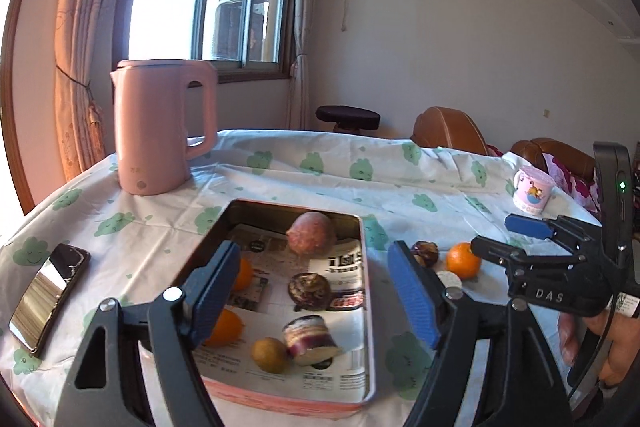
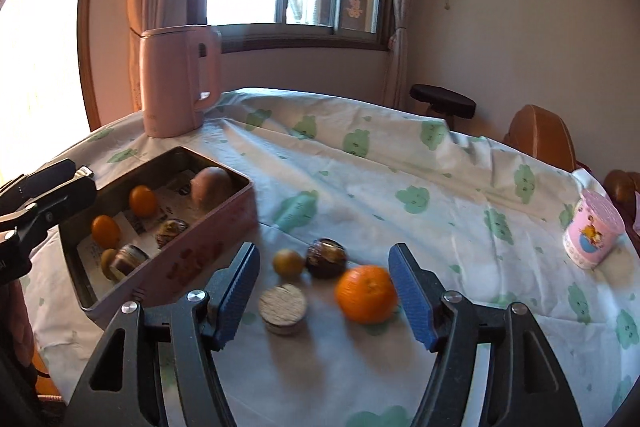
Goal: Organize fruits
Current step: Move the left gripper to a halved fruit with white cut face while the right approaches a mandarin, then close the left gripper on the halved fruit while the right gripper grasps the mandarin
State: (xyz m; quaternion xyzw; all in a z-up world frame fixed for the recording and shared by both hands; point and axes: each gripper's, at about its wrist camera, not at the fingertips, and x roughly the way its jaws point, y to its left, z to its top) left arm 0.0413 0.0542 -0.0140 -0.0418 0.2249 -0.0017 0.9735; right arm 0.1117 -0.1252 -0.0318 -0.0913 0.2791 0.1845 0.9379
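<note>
A pink metal tin (image 1: 366,307) (image 2: 200,251) lined with newspaper holds several fruits: two oranges (image 2: 142,201), a reddish round fruit (image 1: 311,233), a dark mangosteen (image 1: 309,289), a cut purple piece (image 1: 310,337) and a small brown fruit (image 1: 270,349). On the cloth to its right lie an orange (image 2: 366,293), a mangosteen (image 2: 326,257), a small brown-yellow fruit (image 2: 288,261) and a round cut slice (image 2: 282,307). My left gripper (image 1: 316,291) is open above the tin. My right gripper (image 2: 324,295) is open, just in front of the loose fruits, the orange close to its right finger.
A pink kettle (image 1: 164,125) stands behind the tin. A phone (image 1: 46,297) lies at the left. A pink cup (image 2: 594,235) stands at the right. Brown chairs (image 2: 540,135) and a stool (image 2: 442,105) stand behind the table with its white, green-patterned cloth (image 2: 400,179).
</note>
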